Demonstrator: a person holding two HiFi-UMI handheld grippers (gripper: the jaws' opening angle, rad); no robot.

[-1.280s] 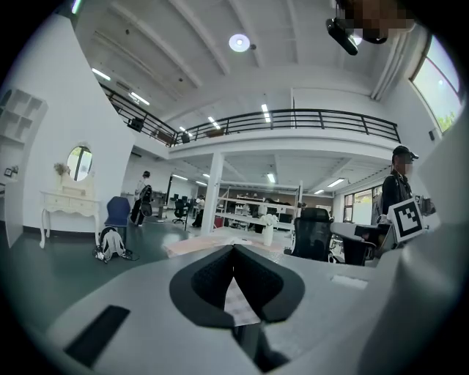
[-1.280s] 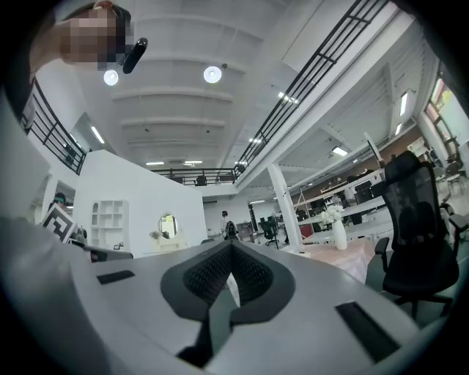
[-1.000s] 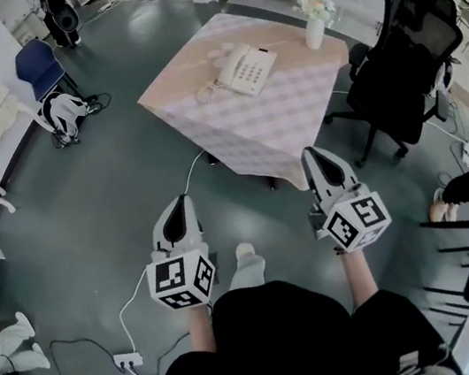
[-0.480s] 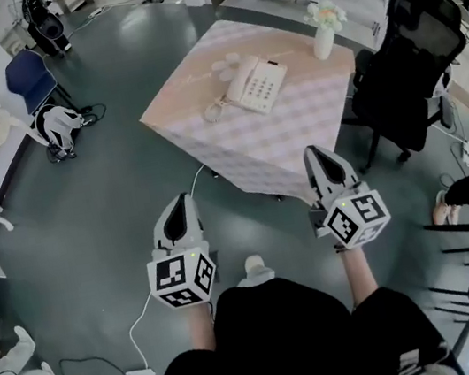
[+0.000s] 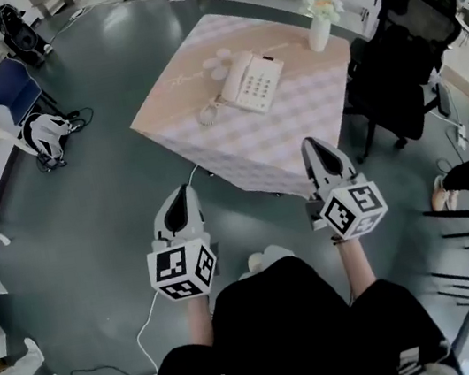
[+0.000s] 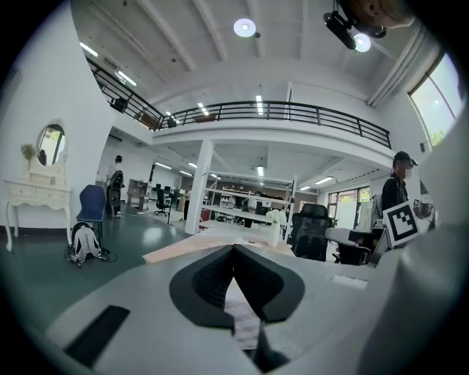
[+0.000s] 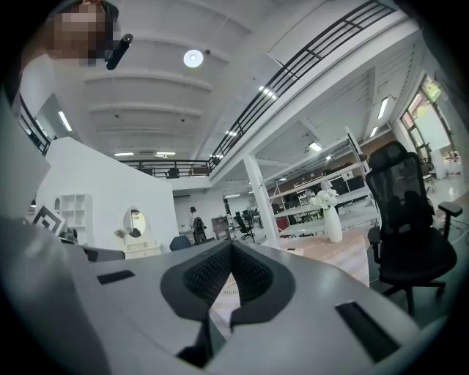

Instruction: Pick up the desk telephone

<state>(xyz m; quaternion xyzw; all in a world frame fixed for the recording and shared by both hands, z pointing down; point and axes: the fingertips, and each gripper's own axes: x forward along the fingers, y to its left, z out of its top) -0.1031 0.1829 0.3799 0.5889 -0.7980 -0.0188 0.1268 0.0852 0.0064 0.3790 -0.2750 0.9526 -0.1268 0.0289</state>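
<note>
Low in the frame, left gripper [image 5: 180, 193] and right gripper [image 5: 314, 148] point ahead, jaws together and empty. Upper centre, the desk telephone [image 5: 250, 82] lies on the checked tabletop [image 5: 296, 131], well apart from both. Approach stage, likely; the next move calls for closing in and parting the jaws.

Checked-cloth table [image 5: 298, 139] — desk telephone [image 5: 249, 83], flower vase [image 5: 319, 31] on top

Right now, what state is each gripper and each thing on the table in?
left gripper: shut, empty.
right gripper: shut, empty.
desk telephone: untouched on the table, handset apparently cradled.
flower vase: upright, near the far corner.
office chair: upright beside the table.
</note>
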